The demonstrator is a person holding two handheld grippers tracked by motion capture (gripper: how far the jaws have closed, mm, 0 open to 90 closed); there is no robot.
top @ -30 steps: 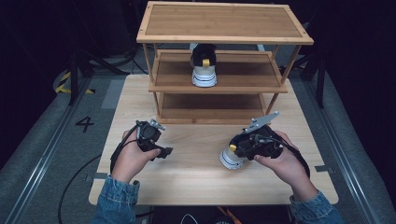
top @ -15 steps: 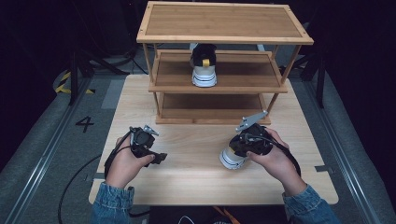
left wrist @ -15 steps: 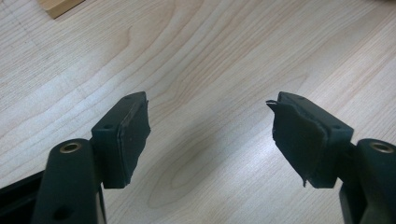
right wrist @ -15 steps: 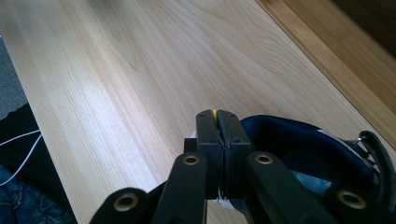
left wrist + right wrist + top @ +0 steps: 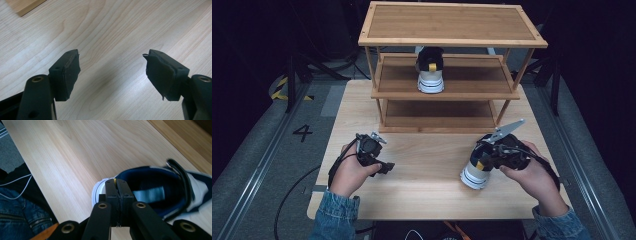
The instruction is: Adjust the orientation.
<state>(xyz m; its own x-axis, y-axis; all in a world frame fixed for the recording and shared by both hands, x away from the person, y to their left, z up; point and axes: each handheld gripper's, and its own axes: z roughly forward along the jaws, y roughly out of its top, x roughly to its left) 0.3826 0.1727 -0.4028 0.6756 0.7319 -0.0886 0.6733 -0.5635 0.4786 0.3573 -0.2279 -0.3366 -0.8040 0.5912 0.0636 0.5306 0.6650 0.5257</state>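
Your right tool (image 5: pixel 117 185) is clamped on the heel edge of the loose sneaker (image 5: pixel 476 167), with both jaws pressed together on the yellow tab at the collar. The sneaker stands on the counter (image 5: pixel 427 180), near the front right, and you hold it from behind. Its long axis runs from your tool toward the rack (image 5: pixel 447 65), a little slanted, so the toe points more or less at the low shelf. The rack is ahead and to the left of this tool. The second sneaker (image 5: pixel 430 70) already sits on the middle shelf, heel toward you, so I judge the free place beside it is where this one must go.

Your left tool (image 5: pixel 112 72) has its jaws wide apart over bare wood and holds nothing. It is well apart from the sneaker, so the right hand is clearly the nearer one.

The sneaker looks white with a dark blue lining, a grey label inside and a thick white sole.
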